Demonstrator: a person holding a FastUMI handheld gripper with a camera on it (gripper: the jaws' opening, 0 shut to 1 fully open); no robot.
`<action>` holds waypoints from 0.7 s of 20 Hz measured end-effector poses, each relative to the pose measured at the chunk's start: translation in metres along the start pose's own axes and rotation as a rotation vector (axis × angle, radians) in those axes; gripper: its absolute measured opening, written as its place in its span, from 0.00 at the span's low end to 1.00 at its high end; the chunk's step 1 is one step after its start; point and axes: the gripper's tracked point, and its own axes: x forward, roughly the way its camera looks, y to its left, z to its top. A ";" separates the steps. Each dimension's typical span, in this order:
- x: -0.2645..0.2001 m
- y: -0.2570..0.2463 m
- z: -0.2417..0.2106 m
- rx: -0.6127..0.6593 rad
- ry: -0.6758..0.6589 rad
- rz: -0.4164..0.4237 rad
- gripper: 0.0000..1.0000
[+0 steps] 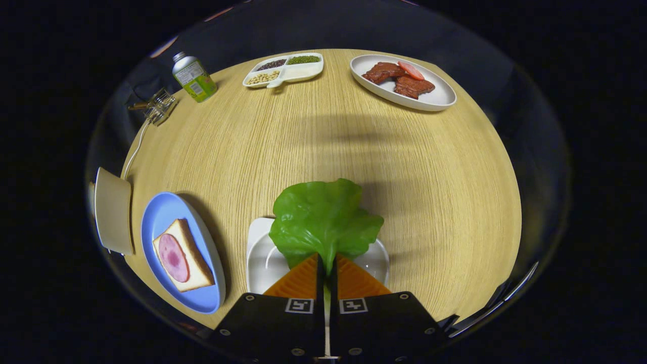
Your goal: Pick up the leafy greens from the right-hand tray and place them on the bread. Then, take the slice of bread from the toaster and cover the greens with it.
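table [354, 151]: matt wood grain | leafy greens [323, 217]: glossy | blue plate [162, 217]: smooth

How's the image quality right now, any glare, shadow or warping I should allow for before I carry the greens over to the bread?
Gripper view: sharp, evenly lit; the fisheye bows the table edge and stretches the blue plate. Soft shadows cross the table beyond the leafy greens. Mild glare on the white tray beneath them. The gripper fingers are shut on the greens' stem; the bread with ham reads clearly.
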 end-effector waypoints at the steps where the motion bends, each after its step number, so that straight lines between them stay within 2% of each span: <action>1: -0.001 -0.001 -0.002 0.000 0.003 0.008 0.04; 5: -0.014 0.005 0.001 0.026 -0.026 -0.001 0.04; 9: -0.042 0.029 0.007 0.036 -0.071 0.040 0.04; 14: -0.063 0.071 0.017 0.038 -0.094 0.133 0.04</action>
